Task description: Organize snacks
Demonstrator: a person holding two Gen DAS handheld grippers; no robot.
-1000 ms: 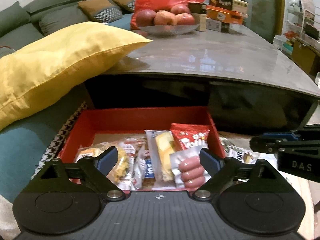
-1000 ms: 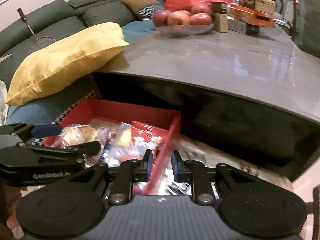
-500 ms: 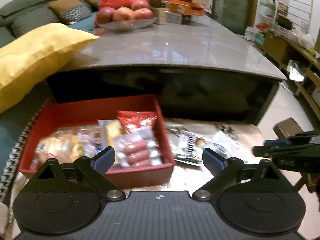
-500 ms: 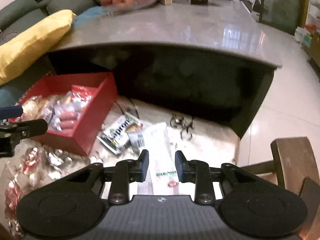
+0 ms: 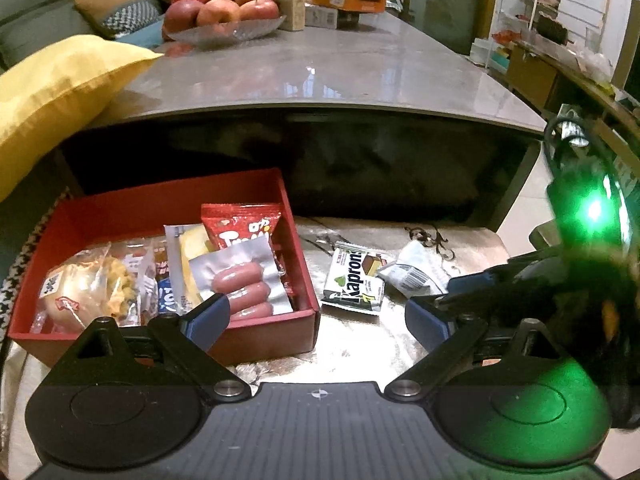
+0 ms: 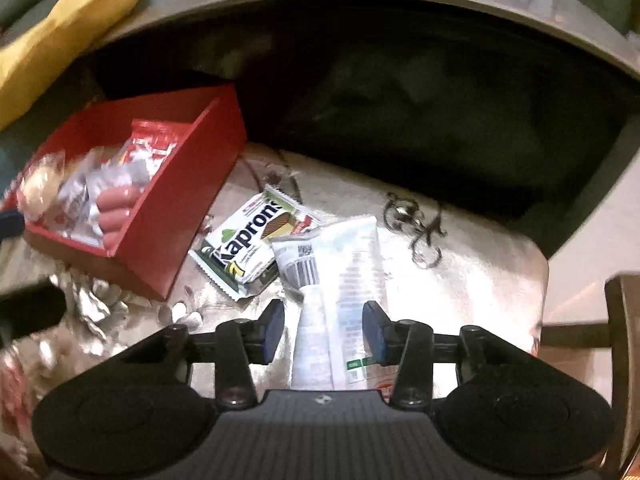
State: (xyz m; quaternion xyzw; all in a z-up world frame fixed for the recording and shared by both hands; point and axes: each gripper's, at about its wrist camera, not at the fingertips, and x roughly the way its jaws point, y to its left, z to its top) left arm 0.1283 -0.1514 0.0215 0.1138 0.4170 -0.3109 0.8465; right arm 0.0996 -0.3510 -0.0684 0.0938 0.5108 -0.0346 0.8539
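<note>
A red box (image 5: pixel 280 332) on the silvery mat holds several snacks, among them a sausage pack (image 5: pixel 244 284) and a red bag (image 5: pixel 240 228). Right of it lie a green-and-white Kaprons wafer pack (image 5: pixel 354 280) and a long white packet (image 6: pixel 344 280). My right gripper (image 6: pixel 324 332) hangs low over the white packet. Its jaws are opening with the packet between them, and the pads (image 6: pixel 274 332) are not pressing it. My left gripper (image 5: pixel 316 320) stands wide open and holds nothing, above the box's near right corner.
A low grey-topped table (image 5: pixel 320 80) overhangs the far side, with a bowl of apples (image 5: pixel 224 12) and boxes on it. A yellow cushion (image 5: pixel 60 92) lies at left. A wooden stool (image 6: pixel 624 320) stands at right. A tangle of metal rings (image 6: pixel 416 232) lies on the mat.
My right gripper left the red box's right wall, swung right and sank over the white packet, its jaws widening. My left gripper shifted right and stayed open.
</note>
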